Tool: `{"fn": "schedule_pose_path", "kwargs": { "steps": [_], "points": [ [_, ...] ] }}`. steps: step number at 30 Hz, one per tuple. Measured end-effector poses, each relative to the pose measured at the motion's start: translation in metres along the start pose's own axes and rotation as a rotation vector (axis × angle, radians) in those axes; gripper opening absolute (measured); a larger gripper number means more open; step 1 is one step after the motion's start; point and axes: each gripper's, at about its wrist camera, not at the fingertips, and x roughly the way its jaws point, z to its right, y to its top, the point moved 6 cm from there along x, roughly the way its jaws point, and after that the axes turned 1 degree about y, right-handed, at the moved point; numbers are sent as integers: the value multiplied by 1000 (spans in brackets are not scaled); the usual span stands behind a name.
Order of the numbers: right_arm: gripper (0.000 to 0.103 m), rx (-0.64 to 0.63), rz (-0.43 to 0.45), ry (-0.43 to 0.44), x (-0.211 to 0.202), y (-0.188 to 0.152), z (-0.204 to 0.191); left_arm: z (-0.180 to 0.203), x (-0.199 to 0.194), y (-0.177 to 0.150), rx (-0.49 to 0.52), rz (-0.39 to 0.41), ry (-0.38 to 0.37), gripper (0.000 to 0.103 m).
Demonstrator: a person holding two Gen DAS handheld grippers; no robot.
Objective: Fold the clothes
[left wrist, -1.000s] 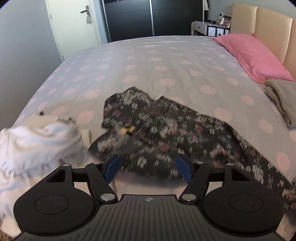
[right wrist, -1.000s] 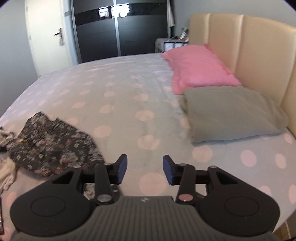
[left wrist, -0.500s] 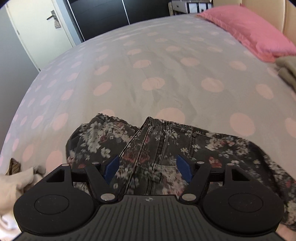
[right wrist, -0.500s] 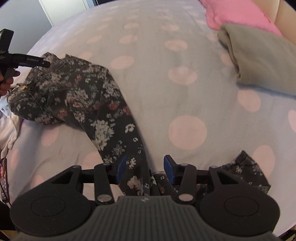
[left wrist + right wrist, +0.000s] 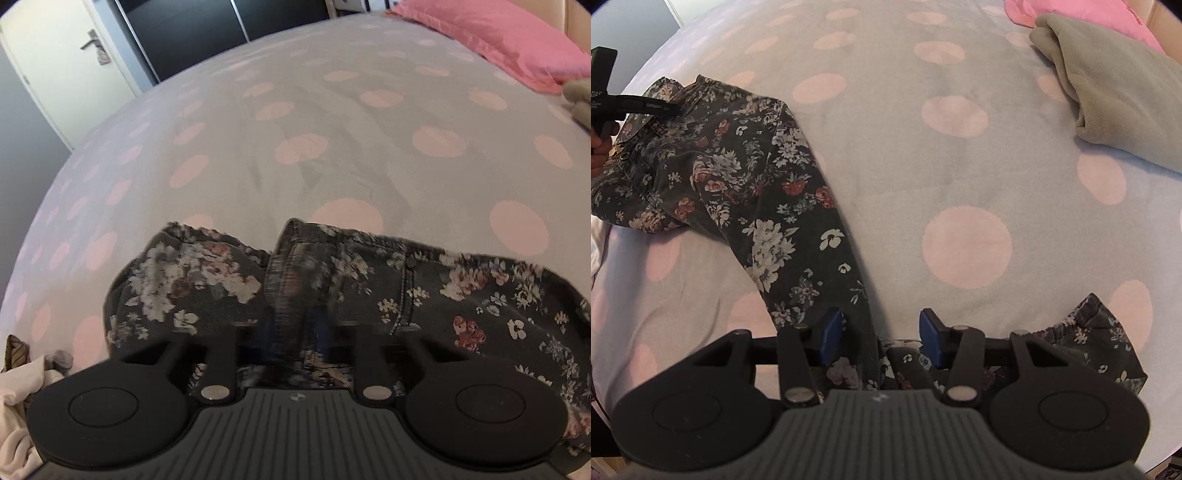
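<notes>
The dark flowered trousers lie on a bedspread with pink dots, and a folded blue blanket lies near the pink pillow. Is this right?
Not quite. The folded blanket is grey-beige, not blue, as the right wrist view shows. The rest is right: the flowered trousers lie on the bedspread with pink dots, and the blanket lies near the pink pillow.

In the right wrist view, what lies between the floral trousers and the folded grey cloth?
Only bare dotted bedsheet lies between the floral trousers and the folded grey cloth, as the right wrist view shows.

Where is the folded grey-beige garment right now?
In the right wrist view the folded grey-beige garment lies at upper right on the spotted bedspread, just in front of the pink pillow, well apart from the floral trousers.
</notes>
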Motion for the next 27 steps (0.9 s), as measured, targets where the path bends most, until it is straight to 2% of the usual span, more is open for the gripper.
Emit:
{"fn": "schedule_pose_path", "kwargs": {
  "steps": [3, 8, 13, 17, 21, 24, 27],
  "points": [
    [50, 9, 38, -15, -8, 2, 3, -12, -25, 7, -59, 44, 1, 5],
    [50, 35, 93, -20, -22, 2, 11, -32, -77, 6, -51, 89, 68, 4],
    [50, 34, 168, -35, -42, 1, 21, -70, -124, -16, -79, 113, 184, 4],
    [50, 72, 222, -69, -57, -2, 43, -114, -150, -47, -157, 102, 257, 4],
    [50, 93, 233, -16, -66, -12, 53, -152, -170, -79, -248, 94, 308, 4],
    [50, 63, 240, 66, -70, -20, 45, -169, -179, -95, -294, 99, 325, 4],
    [51, 4, 206, 140, -70, -32, 24, -175, -183, -103, -297, 114, 344, 4]
  ]
}}
